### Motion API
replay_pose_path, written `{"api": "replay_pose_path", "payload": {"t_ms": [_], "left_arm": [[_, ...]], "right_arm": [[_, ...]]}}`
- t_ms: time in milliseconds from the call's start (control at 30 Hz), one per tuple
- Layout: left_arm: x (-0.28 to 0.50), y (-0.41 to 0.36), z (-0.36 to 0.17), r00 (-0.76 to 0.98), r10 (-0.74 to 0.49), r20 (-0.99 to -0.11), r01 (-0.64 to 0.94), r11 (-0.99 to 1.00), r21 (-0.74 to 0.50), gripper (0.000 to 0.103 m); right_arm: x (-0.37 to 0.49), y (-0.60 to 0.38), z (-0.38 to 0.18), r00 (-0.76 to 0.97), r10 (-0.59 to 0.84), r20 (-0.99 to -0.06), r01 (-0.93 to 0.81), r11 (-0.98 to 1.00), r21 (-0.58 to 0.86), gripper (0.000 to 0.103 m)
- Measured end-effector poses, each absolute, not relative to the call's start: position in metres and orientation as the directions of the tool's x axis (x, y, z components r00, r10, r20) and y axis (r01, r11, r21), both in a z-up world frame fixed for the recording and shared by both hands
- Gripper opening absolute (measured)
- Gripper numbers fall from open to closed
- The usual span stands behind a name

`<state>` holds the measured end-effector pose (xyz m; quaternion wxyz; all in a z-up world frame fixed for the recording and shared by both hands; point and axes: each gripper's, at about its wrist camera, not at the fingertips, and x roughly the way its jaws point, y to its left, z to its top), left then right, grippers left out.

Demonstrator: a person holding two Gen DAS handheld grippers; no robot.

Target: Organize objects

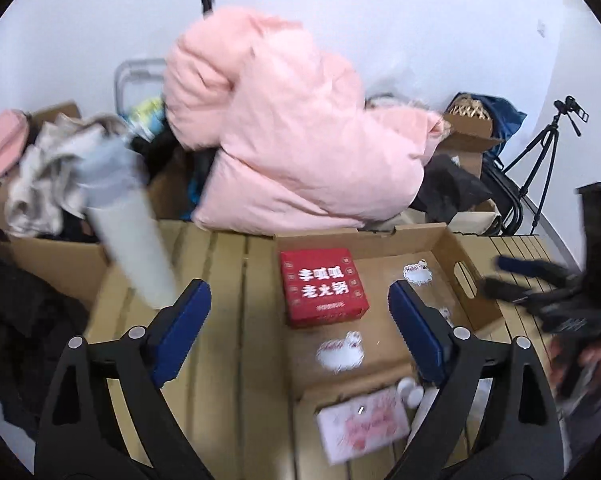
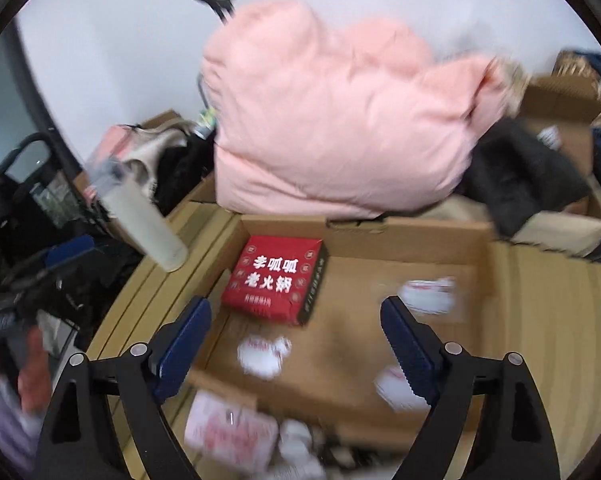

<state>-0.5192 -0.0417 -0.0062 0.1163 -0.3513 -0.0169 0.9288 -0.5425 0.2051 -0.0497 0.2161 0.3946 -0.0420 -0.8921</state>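
Note:
A red box with white lettering (image 1: 323, 286) (image 2: 275, 278) lies in the back left corner of a shallow cardboard tray (image 1: 466, 258) (image 2: 380, 236) on a slatted wooden table. White sticker sheets (image 1: 339, 351) (image 2: 263, 354) lie on the tray floor. A pink and white packet (image 1: 362, 424) (image 2: 230, 436) lies at the tray's near edge. A tall pale bottle (image 1: 130, 236) (image 2: 142, 220) stands tilted at the table's left edge. My left gripper (image 1: 300, 324) is open and empty above the tray. My right gripper (image 2: 296, 340) is open and empty above the tray, and shows blurred in the left wrist view (image 1: 540, 284).
A pink puffy coat (image 1: 284, 128) (image 2: 340, 120) is heaped behind the tray. Cardboard boxes of clothes (image 1: 48, 184) stand to the left and at the back right (image 1: 466, 140). A tripod (image 1: 540, 160) stands at the far right. Small white items (image 2: 300, 440) lie at the tray's near edge.

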Motion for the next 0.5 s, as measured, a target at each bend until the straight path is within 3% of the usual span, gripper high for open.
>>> {"api": "replay_pose_path", "payload": {"t_ms": [67, 500], "left_arm": [[-0.49, -0.052, 0.01, -0.748, 0.203, -0.632, -0.198, -0.977, -0.079, 0.1], [-0.343, -0.084, 0.089, -0.812, 0.085, -0.578, -0.125, -0.992, 0.029, 0.103]], "right_arm": [[-0.514, 0.223, -0.026, -0.619, -0.399, -0.677, 0.357, -0.91, 0.21, 0.089], [-0.327, 0.297, 0.078, -0.717, -0.271, -0.642, 0.304, -0.951, 0.061, 0.089]]}}
